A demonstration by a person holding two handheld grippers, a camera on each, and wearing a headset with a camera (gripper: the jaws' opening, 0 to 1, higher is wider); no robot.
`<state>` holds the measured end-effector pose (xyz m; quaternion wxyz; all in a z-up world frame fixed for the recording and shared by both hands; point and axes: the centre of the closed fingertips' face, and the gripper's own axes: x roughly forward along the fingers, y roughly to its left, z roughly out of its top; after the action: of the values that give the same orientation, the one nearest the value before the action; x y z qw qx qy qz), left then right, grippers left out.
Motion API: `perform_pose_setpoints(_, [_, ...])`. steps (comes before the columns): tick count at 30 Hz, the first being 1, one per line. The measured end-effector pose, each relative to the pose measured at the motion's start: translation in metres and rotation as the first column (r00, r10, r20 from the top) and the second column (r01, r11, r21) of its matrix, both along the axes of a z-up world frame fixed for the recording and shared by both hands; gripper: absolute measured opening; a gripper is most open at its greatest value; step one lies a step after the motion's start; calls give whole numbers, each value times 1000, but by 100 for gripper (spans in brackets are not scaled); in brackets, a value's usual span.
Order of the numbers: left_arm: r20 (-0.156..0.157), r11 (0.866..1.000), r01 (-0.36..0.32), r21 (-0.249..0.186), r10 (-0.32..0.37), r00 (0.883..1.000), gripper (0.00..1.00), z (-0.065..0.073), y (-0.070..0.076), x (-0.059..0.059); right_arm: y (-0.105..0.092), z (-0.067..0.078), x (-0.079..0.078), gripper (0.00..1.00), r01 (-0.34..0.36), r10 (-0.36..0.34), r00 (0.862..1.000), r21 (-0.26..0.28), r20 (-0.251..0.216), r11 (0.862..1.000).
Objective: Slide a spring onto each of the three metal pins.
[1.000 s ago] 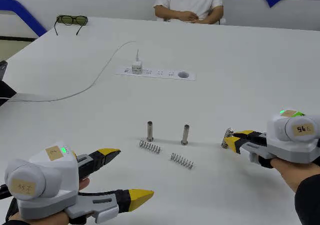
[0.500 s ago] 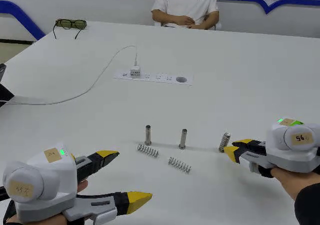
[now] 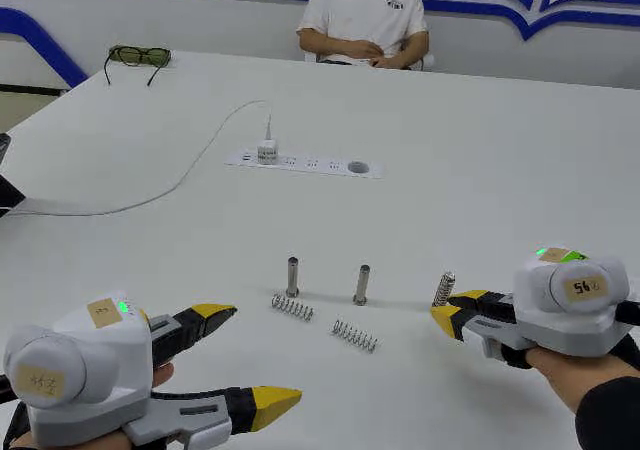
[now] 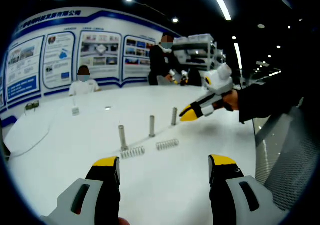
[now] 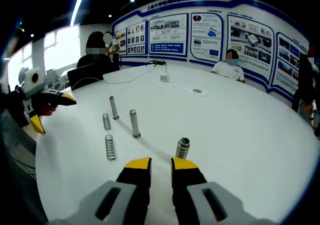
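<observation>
The right gripper [image 3: 452, 308] has drawn back from the rightmost pin [image 3: 449, 276]. A second ago its yellow tips were against that pin; now they sit just beside it, a little below and to the right in the head view. This pin stands upright right of centre with a fitted spring [image 3: 443, 292] coiled around it. The right gripper's jaws are parted by a narrow gap and grasp nothing.

To the left of it, in a row across the middle of the frame, stand the two bare pins [image 3: 361, 284] [image 3: 292, 276]. Two loose springs [image 3: 355, 335] [image 3: 292, 307] lie flat just below them, the left one close to the foot of its pin.

The left gripper [image 3: 250, 358] hangs over the lower left corner, well apart from the pins, its jaws spread wide and empty.

All of this rests on a white table [image 3: 500, 150]. Farther up the frame are a power strip [image 3: 300, 162] with a cable [image 3: 170, 182], glasses [image 3: 135, 56] at the upper left, and a seated person [image 3: 362, 20] at the top edge.
</observation>
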<state>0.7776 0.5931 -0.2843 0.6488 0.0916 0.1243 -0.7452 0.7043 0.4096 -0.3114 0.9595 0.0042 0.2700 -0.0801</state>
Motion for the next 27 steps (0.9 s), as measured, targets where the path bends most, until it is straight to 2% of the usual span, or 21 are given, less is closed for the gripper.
perform_pose_setpoints(16, [7,1000,-6,-9,6,1000,74,4,1,0,34,4,20,17,-103,103,995,3,2,995])
perform_pose_setpoints(27, [11,1000,-6,-9,6,1000,74,5,0,1,56,2,34,18,-186,186,982,2,-17,982])
